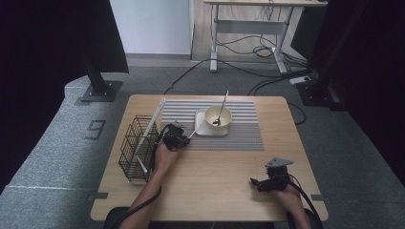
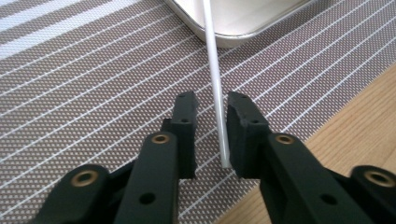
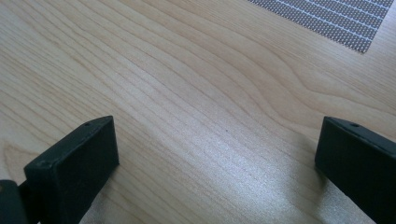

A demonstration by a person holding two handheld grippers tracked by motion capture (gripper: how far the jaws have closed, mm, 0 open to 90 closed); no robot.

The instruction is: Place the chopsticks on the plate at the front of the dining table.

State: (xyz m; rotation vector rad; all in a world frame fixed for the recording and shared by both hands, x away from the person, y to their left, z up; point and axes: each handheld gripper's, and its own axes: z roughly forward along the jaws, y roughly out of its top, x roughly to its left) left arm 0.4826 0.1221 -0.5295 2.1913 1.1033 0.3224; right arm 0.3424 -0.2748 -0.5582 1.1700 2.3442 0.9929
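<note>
Desk [image 1: 215,191] of pale wood carries one striped placemat [image 1: 239,136], one black wire basket [image 1: 136,148] at its left side, one white square plate [image 1: 203,129], one cream bowl [image 1: 218,116] standing on that plate with one spoon [image 1: 221,109] leaning in it, and one thin white stick [image 1: 193,133] lying from the plate's near-left corner out over the placemat. More light utensils sit in the basket, too small to count. Two hand-held tools are present. Left tool [image 1: 174,138] lies at the placemat's left edge, just right of the basket, forearm stretched forward from the near edge and angled toward the plate; in the left gripper view [image 2: 211,128] its jaws stand narrow around the stick's [image 2: 215,93] near end, the stick lying against the right jaw with a slim gap to the left one. Right tool [image 1: 267,181] rests low over bare wood near the desk's near-right corner, pointing left, and its jaws [image 3: 215,154] stand wide with nothing between them
</note>
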